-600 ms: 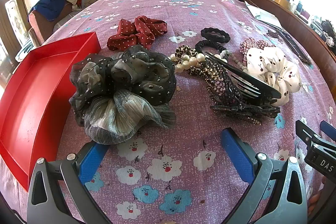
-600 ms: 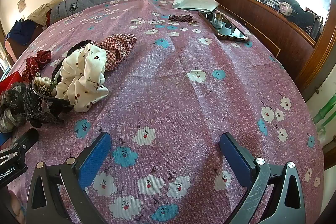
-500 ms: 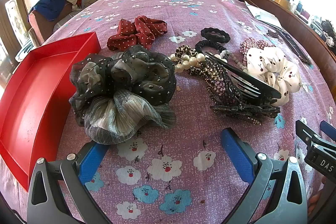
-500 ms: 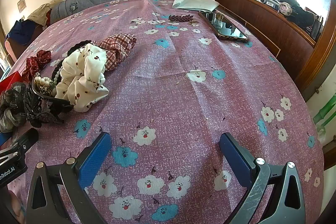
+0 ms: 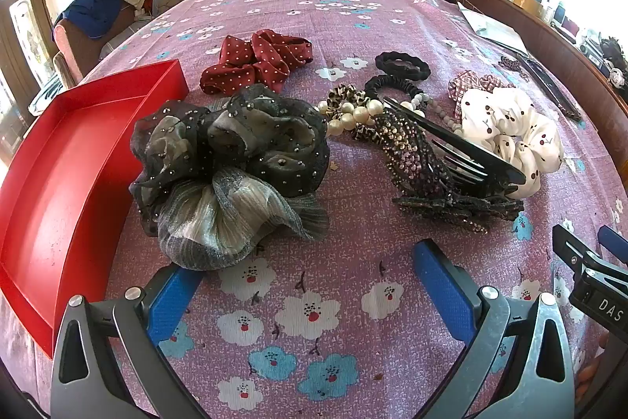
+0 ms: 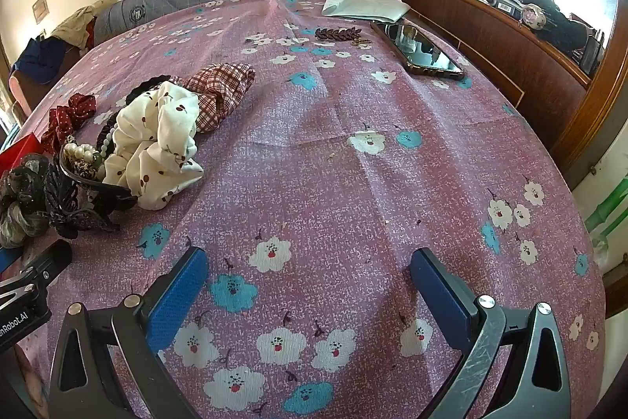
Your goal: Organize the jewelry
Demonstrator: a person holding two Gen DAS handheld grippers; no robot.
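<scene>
Far left on the bed, a red tray (image 5: 59, 191) lies on the floral cover (image 5: 353, 10), its floor bare; its right wall runs just beside a grey gauze scrunchie (image 5: 231, 167) studded with beads; behind that, apart from it, a red dotted scrunchie (image 5: 255, 63); right of the gauze one a leopard-print tie with a pearl band (image 5: 353, 112) touches a long black comb clip (image 5: 455, 148), which lies across a rhinestone clip (image 5: 412, 156) and a dark beaded clip (image 5: 455, 207); behind them two black ties (image 5: 400, 65), one partly overlapping the other; further right a white cherry scrunchie (image 5: 514, 132) touches the comb clip's end, with a plaid scrunchie (image 5: 471, 85) tucked behind it; a leaf clip (image 6: 337, 33) sits well apart near the far right, just beside a phone (image 6: 420, 50) and near a folded paper (image 6: 365, 4); a wooden headboard (image 6: 490, 38) bounds the right edge.

The left gripper (image 5: 310, 281) hangs over the cover, tilted down, jaws spread wide with nothing between them; its left finger (image 5: 172, 297) lies just below the gauze scrunchie's lower edge, whether touching I cannot tell; the right gripper (image 6: 310, 285) hangs over bare cover to the right of the pile, jaws likewise spread and empty, well apart from the cherry scrunchie (image 6: 157, 148); each gripper's side shows at the other view's edge.
</scene>
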